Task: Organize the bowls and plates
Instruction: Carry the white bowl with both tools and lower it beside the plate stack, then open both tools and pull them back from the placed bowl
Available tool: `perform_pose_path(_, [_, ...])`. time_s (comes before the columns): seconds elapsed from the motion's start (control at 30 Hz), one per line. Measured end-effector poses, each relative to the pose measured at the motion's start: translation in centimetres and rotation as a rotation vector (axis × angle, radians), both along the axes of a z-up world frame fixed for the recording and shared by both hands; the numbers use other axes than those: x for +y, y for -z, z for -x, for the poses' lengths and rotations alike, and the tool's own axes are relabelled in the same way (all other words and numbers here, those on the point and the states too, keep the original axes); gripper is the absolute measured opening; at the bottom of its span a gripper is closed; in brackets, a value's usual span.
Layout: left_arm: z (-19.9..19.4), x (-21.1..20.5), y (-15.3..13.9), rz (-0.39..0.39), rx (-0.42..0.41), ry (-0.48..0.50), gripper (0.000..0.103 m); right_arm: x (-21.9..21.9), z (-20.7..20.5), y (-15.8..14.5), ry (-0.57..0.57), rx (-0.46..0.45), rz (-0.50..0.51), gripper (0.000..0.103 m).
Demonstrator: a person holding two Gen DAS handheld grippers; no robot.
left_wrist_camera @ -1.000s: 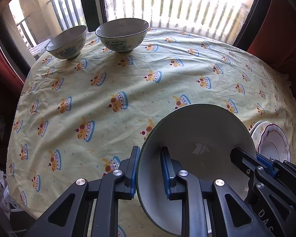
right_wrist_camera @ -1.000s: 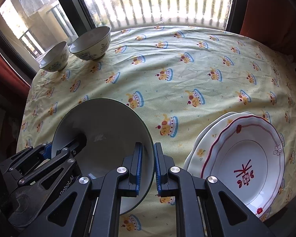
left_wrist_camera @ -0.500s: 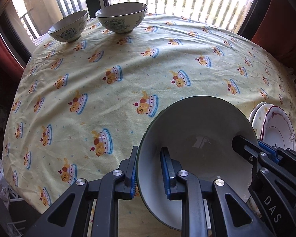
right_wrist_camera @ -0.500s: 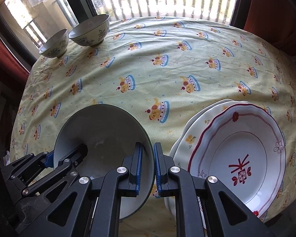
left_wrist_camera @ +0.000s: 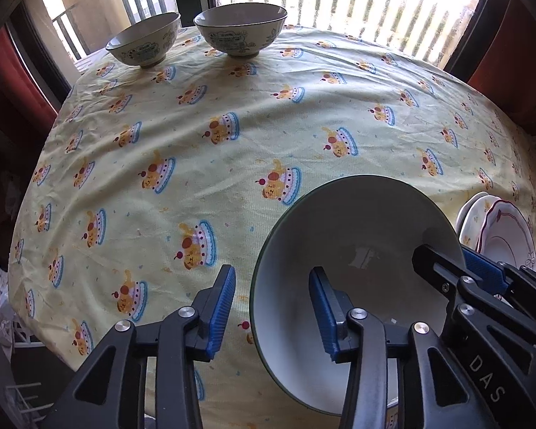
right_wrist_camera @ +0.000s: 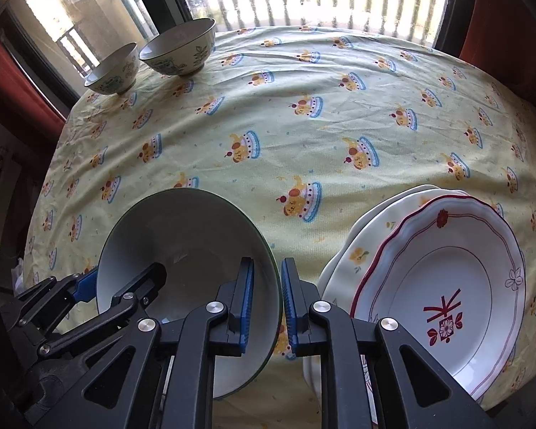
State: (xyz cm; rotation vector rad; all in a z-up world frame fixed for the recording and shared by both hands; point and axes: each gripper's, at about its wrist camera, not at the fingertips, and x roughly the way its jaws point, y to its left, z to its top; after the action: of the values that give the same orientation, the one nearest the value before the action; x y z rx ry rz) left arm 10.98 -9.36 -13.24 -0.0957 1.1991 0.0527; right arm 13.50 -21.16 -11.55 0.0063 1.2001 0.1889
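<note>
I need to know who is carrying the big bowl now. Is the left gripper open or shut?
Open. The left gripper has its blue pads spread wide, both clear of the big bowl rim between them; the right gripper pinches the opposite rim.

Left claw [left_wrist_camera: 271, 307] now off bowl [left_wrist_camera: 353, 250], apparently.

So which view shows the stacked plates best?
The right wrist view: the stacked plates fill its lower right, red-rimmed one on top, pattern clear. The left wrist view shows only a sliver behind the right gripper.
</note>
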Motion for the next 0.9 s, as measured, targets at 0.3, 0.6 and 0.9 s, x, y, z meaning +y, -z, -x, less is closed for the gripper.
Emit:
perform_pose_path(0.3, [0.4,1.9,-0.6,-0.010,-0.017,-0.054,0.079,-0.9,-0.3,-0.7,0.028,-0.024,0.030,0.065])
perform_pose_path(0.6, [0.1,2.9,-0.6,0.018,-0.014,0.017,0.087,-0.1,-0.4,-1.5,0.065,-0.035,0.048,0.078])
perform_pose_path(0.9, [-1.4,5.4,-2.3,0.054,-0.035,0.095,0.089,3.9,-0.7,-2.8,0.090,-0.049,0.063,0.079])
